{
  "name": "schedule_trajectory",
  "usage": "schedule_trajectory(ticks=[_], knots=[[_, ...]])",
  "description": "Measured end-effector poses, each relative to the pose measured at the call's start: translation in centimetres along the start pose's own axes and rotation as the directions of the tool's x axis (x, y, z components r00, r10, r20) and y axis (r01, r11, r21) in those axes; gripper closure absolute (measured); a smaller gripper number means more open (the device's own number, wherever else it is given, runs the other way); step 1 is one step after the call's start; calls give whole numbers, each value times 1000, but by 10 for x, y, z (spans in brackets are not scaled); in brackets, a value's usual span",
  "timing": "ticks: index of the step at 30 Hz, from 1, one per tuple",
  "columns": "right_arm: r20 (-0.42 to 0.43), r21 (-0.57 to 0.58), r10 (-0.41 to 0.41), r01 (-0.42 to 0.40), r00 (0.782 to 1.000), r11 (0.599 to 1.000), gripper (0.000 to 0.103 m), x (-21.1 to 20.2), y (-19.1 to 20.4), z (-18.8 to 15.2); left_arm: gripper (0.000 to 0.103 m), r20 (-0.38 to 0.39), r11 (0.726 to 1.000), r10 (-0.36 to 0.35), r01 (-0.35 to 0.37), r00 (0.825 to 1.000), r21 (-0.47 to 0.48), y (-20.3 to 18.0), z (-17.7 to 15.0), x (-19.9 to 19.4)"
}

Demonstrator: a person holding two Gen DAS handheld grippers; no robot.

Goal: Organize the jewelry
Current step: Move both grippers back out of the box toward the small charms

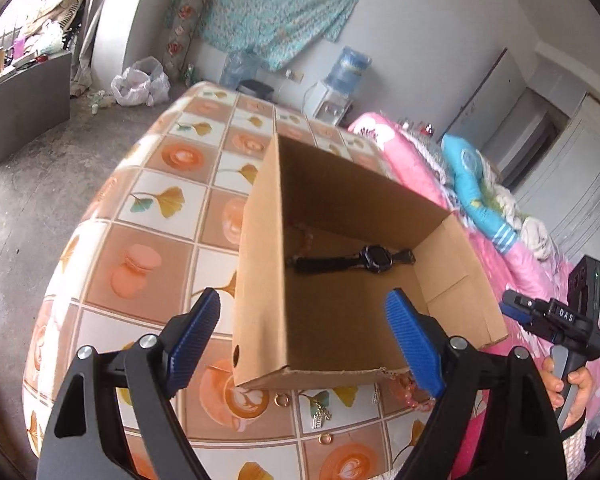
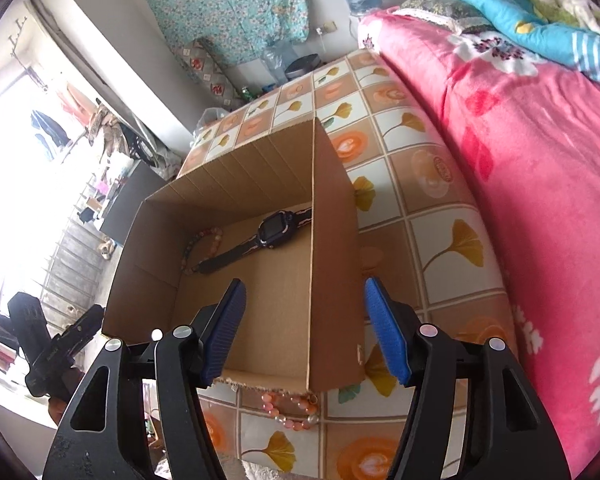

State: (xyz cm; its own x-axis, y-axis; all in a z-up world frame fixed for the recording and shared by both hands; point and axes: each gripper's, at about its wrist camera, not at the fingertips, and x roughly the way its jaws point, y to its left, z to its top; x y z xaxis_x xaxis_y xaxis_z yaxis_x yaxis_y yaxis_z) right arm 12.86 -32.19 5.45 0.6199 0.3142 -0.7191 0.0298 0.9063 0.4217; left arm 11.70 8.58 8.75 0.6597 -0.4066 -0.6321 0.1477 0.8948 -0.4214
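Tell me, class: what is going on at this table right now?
A person is sorting jewelry into a cardboard box on a tiled tablecloth, with a tool in each hand. A watch and a bead bracelet already lie inside the box. A pink bracelet, two rings and small earrings remain on the cloth in front of the box. The left tool and right tool both stand open, holding nothing.
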Motion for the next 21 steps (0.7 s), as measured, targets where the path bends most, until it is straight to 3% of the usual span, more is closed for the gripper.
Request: schedule_trajectory(ticks=[3,8,14,19,21], knots=[[44,-39,-53,55,998,998,31,-19,4,-23,19,38,1000,19,-19,999,-10,12,-11,-18],[-2,-184,-185,182,983,966,12,-11,27,-75,18,-55,993,104,-101,993,63,18,-51,-11],[-155,-347,-279,212,948,914,10,36,54,-135,18,-186,957,238,-197,953,213,9,-100,24],[-187,-394,-365,270,912,878,9,63,56,-159,17,-182,936,285,-232,941,265,6,-114,38],[-186,-391,-363,270,913,880,8,66,54,-160,16,-168,920,313,-255,935,297,3,-115,41]])
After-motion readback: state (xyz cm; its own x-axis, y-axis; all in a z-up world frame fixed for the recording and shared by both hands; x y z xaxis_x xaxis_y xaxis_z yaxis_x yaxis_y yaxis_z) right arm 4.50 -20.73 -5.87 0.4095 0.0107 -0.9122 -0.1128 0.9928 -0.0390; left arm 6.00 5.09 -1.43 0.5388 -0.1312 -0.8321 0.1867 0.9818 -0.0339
